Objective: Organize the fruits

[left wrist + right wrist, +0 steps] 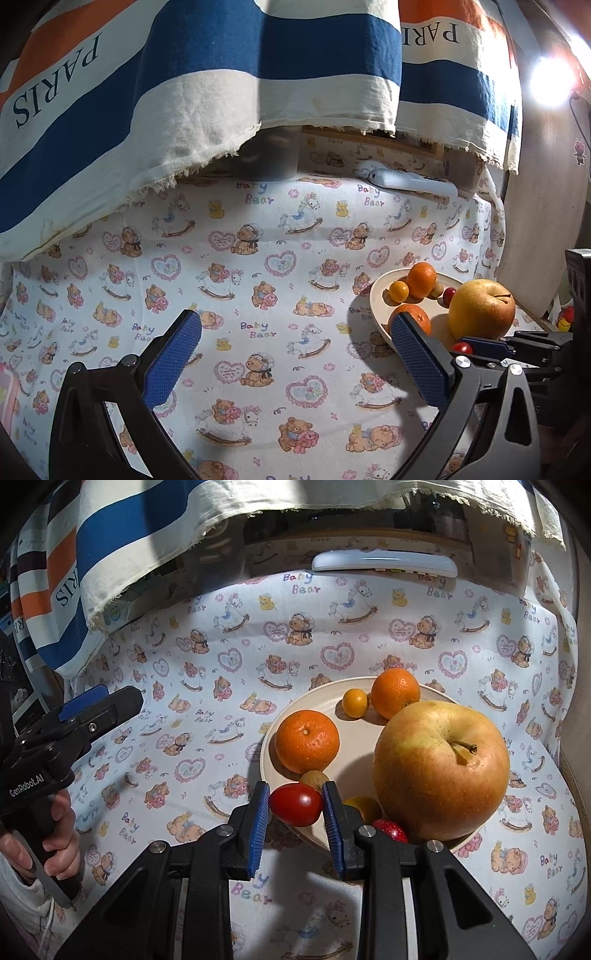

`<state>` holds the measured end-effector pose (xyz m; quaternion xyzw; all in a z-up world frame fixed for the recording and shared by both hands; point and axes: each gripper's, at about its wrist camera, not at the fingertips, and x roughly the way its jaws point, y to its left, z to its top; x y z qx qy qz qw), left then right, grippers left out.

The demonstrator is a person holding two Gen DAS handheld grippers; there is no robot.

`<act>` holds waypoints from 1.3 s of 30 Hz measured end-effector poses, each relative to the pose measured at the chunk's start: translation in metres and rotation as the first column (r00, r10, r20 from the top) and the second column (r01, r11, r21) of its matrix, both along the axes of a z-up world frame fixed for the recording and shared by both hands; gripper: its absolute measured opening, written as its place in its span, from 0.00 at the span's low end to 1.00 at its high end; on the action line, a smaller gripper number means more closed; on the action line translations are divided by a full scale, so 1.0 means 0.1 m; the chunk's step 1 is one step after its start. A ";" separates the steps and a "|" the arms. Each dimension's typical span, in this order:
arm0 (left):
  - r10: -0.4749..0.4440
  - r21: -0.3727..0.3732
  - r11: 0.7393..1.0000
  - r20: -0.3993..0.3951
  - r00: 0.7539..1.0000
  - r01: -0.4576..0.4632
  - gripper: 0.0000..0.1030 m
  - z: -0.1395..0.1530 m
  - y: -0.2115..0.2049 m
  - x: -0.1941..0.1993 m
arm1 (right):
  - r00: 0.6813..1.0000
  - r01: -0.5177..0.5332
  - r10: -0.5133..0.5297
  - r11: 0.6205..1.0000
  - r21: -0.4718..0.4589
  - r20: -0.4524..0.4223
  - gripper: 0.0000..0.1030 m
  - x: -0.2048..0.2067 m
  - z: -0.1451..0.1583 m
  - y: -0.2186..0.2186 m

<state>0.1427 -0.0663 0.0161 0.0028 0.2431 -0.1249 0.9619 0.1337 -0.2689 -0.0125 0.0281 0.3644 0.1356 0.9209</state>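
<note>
A cream plate (354, 734) (376, 295) on the bear-print cloth holds a big yellow-red apple (439, 771) (480, 308), two mandarins (306, 740) (395, 692), a small yellow fruit (355, 702), a brown fruit (314, 779), another yellow fruit (364, 806) and a strawberry (391, 830). My right gripper (296, 805) is shut on a red cherry tomato (295, 804) (462, 347) at the plate's near rim. My left gripper (295, 354) (99, 701) is open and empty, over the cloth left of the plate.
A white remote control (384, 563) (413, 181) lies at the back of the table. A striped "PARIS" cloth (184, 92) hangs over the back and left. A bright lamp (552, 81) shines at the upper right.
</note>
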 end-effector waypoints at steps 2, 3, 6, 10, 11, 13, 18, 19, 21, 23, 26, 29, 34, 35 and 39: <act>-0.008 0.004 1.000 -0.015 1.000 0.009 0.99 -0.01 -0.02 0.01 | 1.000 -0.005 0.005 1.000 0.001 -0.006 0.29 0.01 -0.01 0.00; -0.010 0.005 1.000 -0.023 1.000 0.010 0.99 -0.02 -0.02 0.02 | 1.000 -0.005 0.005 1.000 -0.001 -0.007 0.29 0.01 -0.01 0.00; -0.004 0.008 1.000 -0.014 1.000 0.004 0.99 -0.01 -0.02 0.01 | 1.000 -0.001 0.001 1.000 -0.007 -0.002 0.29 0.01 -0.01 0.00; 0.004 0.004 1.000 0.015 1.000 -0.004 0.99 0.02 -0.01 -0.03 | 1.000 0.014 -0.014 1.000 -0.002 0.011 0.34 0.01 0.01 -0.02; 0.005 0.003 1.000 0.022 1.000 -0.005 0.99 0.04 0.00 -0.04 | 1.000 0.021 -0.021 1.000 -0.004 0.023 0.40 0.00 0.02 -0.03; 0.007 -0.001 1.000 0.037 0.999 -0.007 0.99 0.07 0.00 -0.08 | 0.997 0.035 -0.035 0.999 -0.006 0.069 0.47 -0.05 0.07 -0.03; 0.028 -0.011 1.000 0.105 0.994 -0.027 0.99 0.21 0.04 -0.20 | 0.984 0.047 -0.043 0.999 -0.017 0.173 0.50 -0.17 0.23 -0.02; 0.034 -0.015 0.999 0.113 0.993 -0.032 0.99 0.23 0.05 -0.23 | 0.981 0.051 -0.047 0.999 -0.015 0.189 0.57 -0.19 0.25 -0.03; 0.047 -0.021 0.999 0.123 0.991 -0.045 0.99 0.25 0.09 -0.28 | 0.972 0.063 -0.059 0.998 -0.012 0.225 0.63 -0.23 0.29 -0.03; 0.071 -0.026 0.997 0.156 0.985 -0.068 0.99 0.27 0.15 -0.36 | 0.965 0.074 -0.068 0.997 -0.015 0.252 0.68 -0.27 0.33 -0.04; 0.088 -0.017 0.996 0.192 0.977 -0.087 0.99 0.26 0.20 -0.43 | 0.954 0.088 -0.079 0.996 -0.021 0.289 0.74 -0.32 0.37 -0.04; 0.096 -0.014 0.995 0.207 0.974 -0.095 0.99 0.24 0.20 -0.45 | 0.941 0.109 -0.095 0.994 -0.027 0.324 0.83 -0.36 0.40 -0.04; 0.098 0.017 0.994 0.238 0.966 -0.105 0.99 0.19 0.14 -0.49 | 0.918 0.156 -0.137 0.987 -0.023 0.371 0.99 -0.39 0.41 -0.06; 0.095 0.024 0.994 0.243 0.965 -0.104 0.99 0.18 0.13 -0.51 | 0.915 0.166 -0.145 0.986 -0.025 0.377 0.99 -0.39 0.40 -0.07; 0.086 0.044 0.994 0.258 0.962 -0.100 0.99 0.12 0.08 -0.51 | 0.912 0.175 -0.148 0.984 -0.037 0.383 0.99 -0.38 0.39 -0.06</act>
